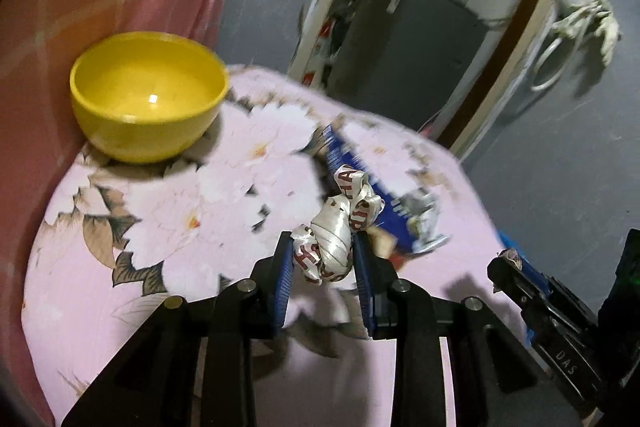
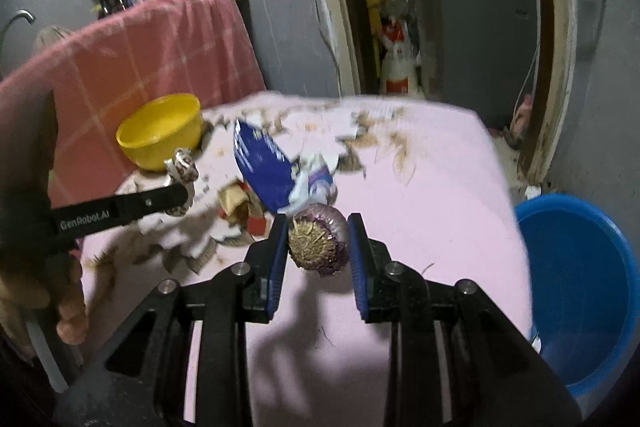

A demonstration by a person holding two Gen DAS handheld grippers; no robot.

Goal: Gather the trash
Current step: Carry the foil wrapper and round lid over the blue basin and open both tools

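Note:
My left gripper (image 1: 322,247) is shut on a crumpled white ribbon with red letters (image 1: 340,227), held just above the pink floral cloth (image 1: 180,211). From the right wrist view the same ribbon (image 2: 182,167) shows at the left gripper's tip. My right gripper (image 2: 318,231) is shut on a piece of purple onion (image 2: 320,243), root end facing the camera, lifted over the cloth (image 2: 420,211). A blue snack wrapper (image 1: 360,187) (image 2: 264,167) lies on the cloth beyond both grippers. Brown and red scraps (image 2: 240,211) lie beside it.
A yellow bowl (image 1: 148,95) (image 2: 164,131) stands at the table's far left against a pink checked cloth (image 2: 152,47). A blue bucket (image 2: 580,287) sits on the floor to the table's right. An open doorway with a grey fridge (image 2: 476,19) lies beyond.

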